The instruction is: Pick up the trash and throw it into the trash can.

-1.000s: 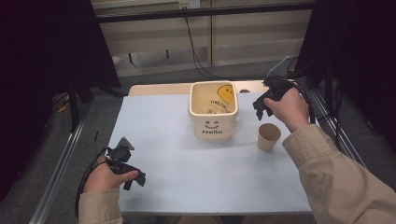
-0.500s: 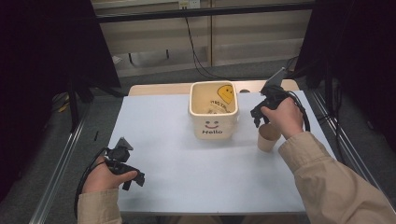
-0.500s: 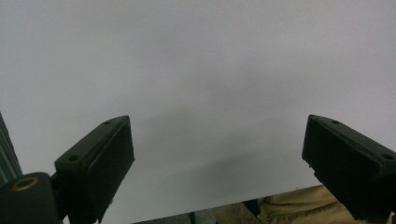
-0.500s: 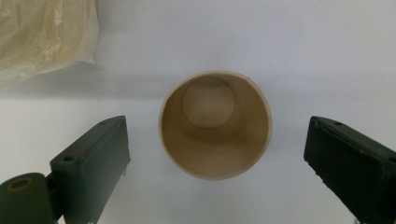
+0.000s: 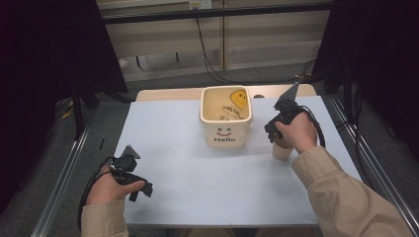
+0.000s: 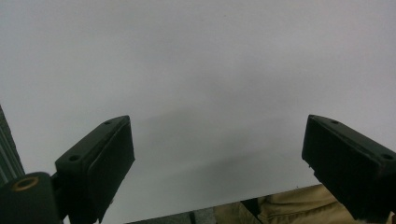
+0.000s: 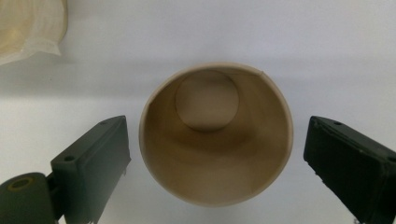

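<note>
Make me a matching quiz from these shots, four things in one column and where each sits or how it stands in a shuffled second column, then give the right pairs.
Things:
1. paper cup
2. Hello bucket
3. left gripper
4. right gripper

States:
A. open over bare tabletop near the front left corner
B. open, one jaw on each side of the cup
C. upright and empty, right of the bucket
D. at the table's far middle, smiley printed on its side

Pairs: 1-C, 2-D, 3-A, 4-B

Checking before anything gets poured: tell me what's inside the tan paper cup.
The tan paper cup looks empty: the right gripper view shows bare inner walls and a round bare bottom. From above, the right hand hides most of it.
</note>
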`<state>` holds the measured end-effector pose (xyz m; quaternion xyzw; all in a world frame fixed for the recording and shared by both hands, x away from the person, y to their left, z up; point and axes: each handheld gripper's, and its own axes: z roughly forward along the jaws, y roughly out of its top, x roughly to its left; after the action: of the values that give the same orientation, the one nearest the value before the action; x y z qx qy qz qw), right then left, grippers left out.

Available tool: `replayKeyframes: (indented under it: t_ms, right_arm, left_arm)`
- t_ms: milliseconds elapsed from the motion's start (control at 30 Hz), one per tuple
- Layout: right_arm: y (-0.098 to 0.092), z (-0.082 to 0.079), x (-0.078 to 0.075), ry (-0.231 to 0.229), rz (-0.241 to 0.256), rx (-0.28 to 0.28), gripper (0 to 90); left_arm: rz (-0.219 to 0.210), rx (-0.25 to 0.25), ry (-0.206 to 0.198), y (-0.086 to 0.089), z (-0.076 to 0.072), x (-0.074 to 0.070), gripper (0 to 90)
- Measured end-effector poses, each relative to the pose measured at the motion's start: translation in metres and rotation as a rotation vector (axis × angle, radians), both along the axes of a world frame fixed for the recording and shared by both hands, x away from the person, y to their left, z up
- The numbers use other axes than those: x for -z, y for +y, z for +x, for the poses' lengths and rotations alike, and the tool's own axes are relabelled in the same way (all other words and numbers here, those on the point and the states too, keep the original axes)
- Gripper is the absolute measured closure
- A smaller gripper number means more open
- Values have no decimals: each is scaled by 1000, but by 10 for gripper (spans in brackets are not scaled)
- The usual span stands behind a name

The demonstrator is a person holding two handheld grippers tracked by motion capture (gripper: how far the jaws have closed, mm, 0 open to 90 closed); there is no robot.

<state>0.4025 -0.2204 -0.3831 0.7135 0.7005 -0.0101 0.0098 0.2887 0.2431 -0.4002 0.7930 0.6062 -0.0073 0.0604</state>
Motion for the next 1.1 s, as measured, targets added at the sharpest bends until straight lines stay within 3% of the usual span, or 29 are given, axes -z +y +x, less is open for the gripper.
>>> replayKeyframes:
  t_ms: [133,167,367,667,867,933,1033,1100]
  right_arm:
    - [1,-1,5,3,-10,-11,81]
    - [2,0,5,8,-19,-10,86]
    - [4,0,5,-11,-25,-2,182]
    - [5,-1,2,-13,-47,3,211]
    - [1,-3,-8,-19,-16,-2,216]
    - [0,-3,-12,-13,-22,-7,216]
    - [-1,-4,-17,-18,-24,-7,216]
    - [-2,-4,-29,-16,-27,-8,217]
  left_arm:
    - [-9,-9,-1,-1,-1,0,91]
    - [5,0,-10,0,0,0,92]
    - [-1,-7,-7,0,0,-1,92]
    - [-10,-13,-10,1,0,-3,94]
    - [-7,-7,-17,-1,0,-3,94]
    - [-3,15,-15,0,0,-4,94]
    - [-8,2,-15,-1,0,-4,94]
    - [-6,6,-11,-2,0,-4,95]
